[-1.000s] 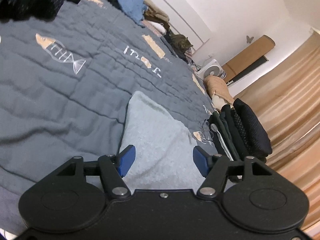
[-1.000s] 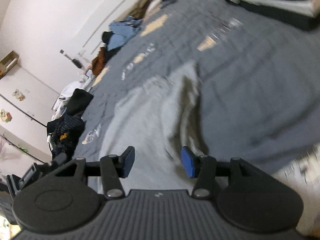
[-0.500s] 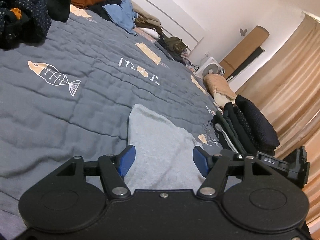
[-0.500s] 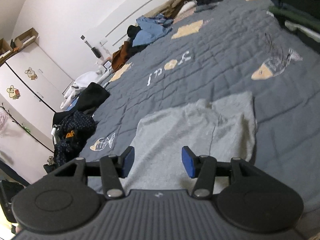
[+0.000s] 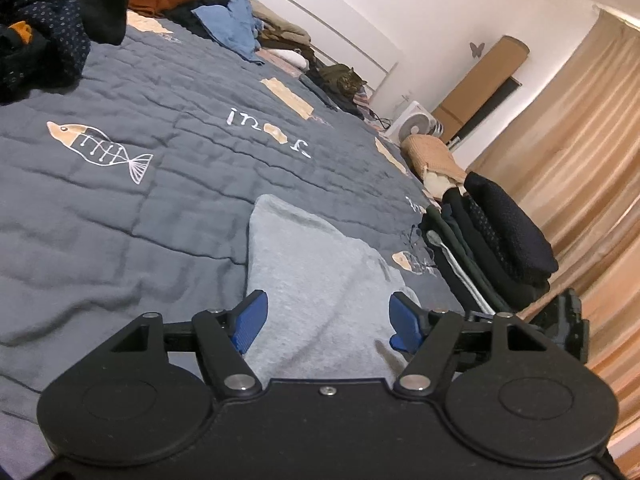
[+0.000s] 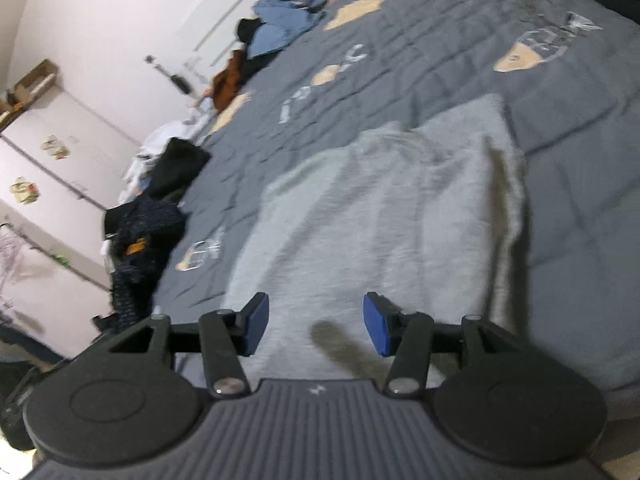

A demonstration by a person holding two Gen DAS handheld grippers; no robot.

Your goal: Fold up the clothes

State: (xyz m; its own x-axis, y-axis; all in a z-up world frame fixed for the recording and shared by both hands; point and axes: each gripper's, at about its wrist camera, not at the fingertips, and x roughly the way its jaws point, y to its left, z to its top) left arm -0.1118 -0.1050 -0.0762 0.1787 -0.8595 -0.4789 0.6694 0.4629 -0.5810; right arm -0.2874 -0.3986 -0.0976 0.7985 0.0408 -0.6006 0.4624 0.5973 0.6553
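A dark grey quilted bedspread (image 5: 120, 208) printed with white fish skeletons and lettering covers the bed. Beyond the bedspread's far end stands a small white fan (image 5: 416, 124), with a tall brown cardboard panel (image 5: 480, 80) against the white wall behind it. Tan pleated curtains (image 5: 580, 160) hang past the bedspread's right edge. White cupboard doors (image 6: 60, 168) with stickers stand beyond its left side.
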